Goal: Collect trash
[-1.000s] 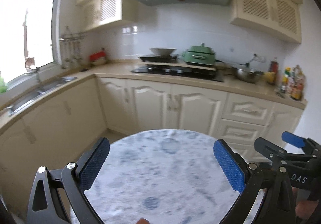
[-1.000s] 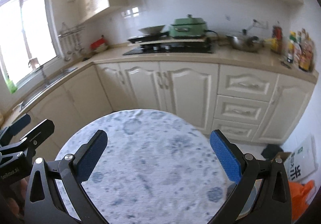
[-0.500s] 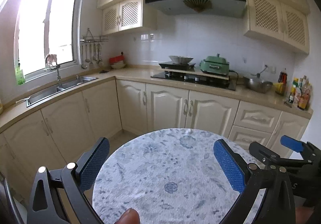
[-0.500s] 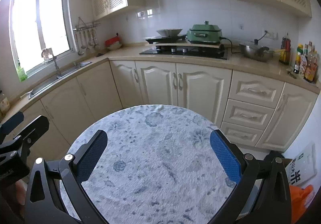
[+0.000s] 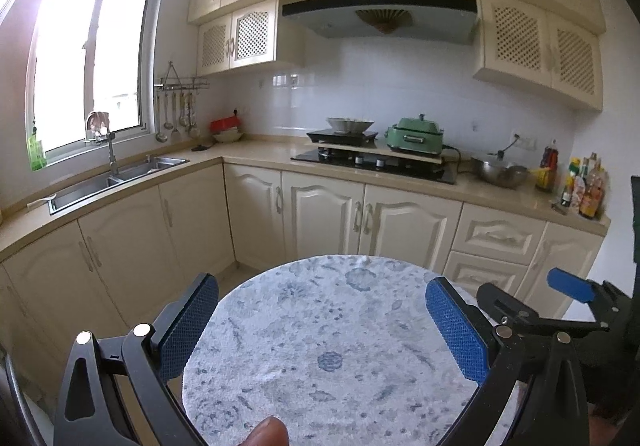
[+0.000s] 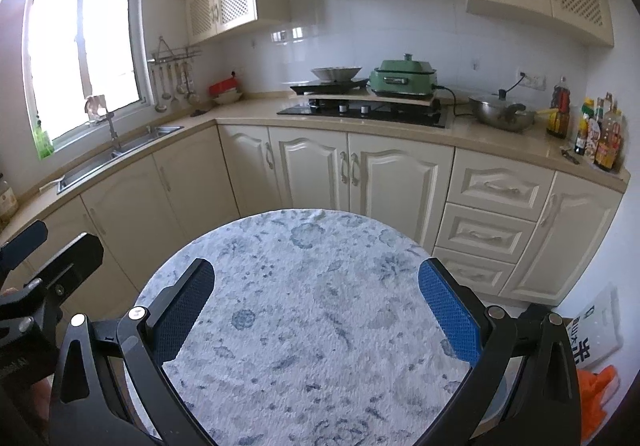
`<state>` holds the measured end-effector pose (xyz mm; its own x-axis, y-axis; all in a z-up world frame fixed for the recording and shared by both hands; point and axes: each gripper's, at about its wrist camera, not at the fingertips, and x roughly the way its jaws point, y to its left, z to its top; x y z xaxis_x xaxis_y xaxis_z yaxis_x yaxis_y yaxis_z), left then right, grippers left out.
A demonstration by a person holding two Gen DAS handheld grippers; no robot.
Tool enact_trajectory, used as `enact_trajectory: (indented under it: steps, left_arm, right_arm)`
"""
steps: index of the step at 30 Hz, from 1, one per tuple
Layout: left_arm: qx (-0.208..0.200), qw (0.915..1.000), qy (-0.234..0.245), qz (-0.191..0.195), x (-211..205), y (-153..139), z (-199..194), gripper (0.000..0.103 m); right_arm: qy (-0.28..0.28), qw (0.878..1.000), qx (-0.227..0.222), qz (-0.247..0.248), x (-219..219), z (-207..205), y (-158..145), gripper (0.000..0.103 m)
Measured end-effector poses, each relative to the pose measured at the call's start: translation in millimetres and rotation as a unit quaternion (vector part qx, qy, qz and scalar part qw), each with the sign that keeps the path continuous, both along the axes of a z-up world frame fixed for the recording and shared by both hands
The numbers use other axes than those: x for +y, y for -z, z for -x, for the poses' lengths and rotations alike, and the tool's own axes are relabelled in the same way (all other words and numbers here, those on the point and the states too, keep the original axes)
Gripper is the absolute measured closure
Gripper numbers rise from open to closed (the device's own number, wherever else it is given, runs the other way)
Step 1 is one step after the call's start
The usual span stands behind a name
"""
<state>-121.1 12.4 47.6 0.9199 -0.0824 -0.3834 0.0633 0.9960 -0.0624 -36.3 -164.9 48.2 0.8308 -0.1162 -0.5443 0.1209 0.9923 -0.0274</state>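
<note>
Above round patterned bench [image 6: 316, 310]: left gripper [image 5: 320, 326] and right gripper [image 6: 316, 310] hovering, jaws released, grasping nothing. No trash on bench — only candidates orange bag [image 6: 600, 386] and printed sack [image 6: 592, 330] on floor, right. Risk: misjudged target, wasted reach.

You've got a round table [image 5: 328, 330] in front of you, covered edge to edge by a white cloth with blue-grey blotchy print [image 6: 316, 306]. At 12 o'clock beyond it, the beige countertop [image 6: 400, 126] carries a hob, green cooker and steel wok.
</note>
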Motion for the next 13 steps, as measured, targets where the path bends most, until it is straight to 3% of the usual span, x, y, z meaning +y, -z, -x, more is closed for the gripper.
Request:
enact_trajectory:
  steps: [13]
  left_arm:
    - [-0.01, 0.9999, 0.004, 0.012, -1.4, 10.9, -1.2, 0.001]
  right_arm:
    - [-0.002, 1.0, -0.001, 0.007, 6.8, 6.1, -1.6, 0.0]
